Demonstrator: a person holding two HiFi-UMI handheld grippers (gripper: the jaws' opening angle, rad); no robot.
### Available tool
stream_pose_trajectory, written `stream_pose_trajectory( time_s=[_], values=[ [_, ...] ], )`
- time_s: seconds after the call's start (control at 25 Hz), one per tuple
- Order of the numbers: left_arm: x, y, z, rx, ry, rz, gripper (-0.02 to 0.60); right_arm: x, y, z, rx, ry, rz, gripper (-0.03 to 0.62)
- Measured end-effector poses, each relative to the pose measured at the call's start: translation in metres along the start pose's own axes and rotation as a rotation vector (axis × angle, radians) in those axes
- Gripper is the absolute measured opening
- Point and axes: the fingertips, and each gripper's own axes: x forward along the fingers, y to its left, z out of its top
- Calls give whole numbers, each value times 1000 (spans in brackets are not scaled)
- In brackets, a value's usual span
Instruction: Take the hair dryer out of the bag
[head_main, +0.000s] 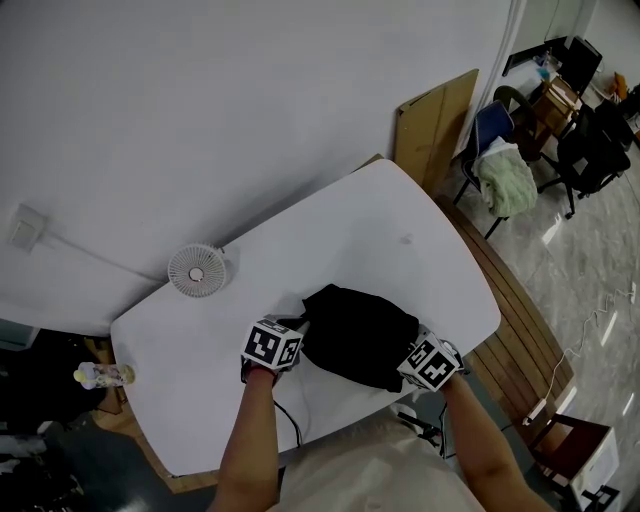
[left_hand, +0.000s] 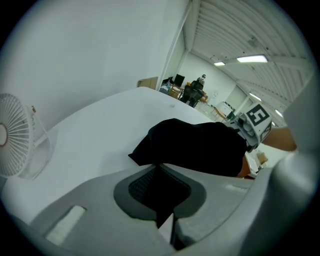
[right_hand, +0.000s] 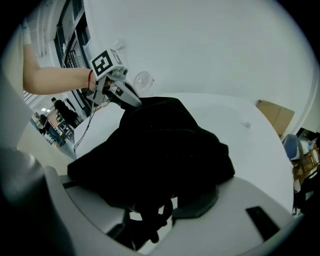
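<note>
My left gripper (left_hand: 164, 212) is clenched on a corner of the bag (left_hand: 200, 147), and my right gripper (right_hand: 159, 212) grasps the opposite end. The hair dryer (hidden inside, I suppose) lies ahead between them, along the bag.

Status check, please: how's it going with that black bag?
Left hand-held gripper shut on bag; right hand-held gripper too. Hair dryer unseen. Fan stands clear.

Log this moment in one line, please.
left gripper: shut on bag | right gripper: shut on bag | hair dryer: unseen | bag: on table
</note>
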Motion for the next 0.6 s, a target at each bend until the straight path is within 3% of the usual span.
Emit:
stream_pose_trajectory(
  time_s=[0.4,0.6],
  values=[
    [-68,42,-19,-319,-133,171,17,-14,10,29,-28,-59,-1,201],
    [-111,60,-31,-479,-290,262,17,-16,11,47,-42,-64,-14,202]
  ],
)
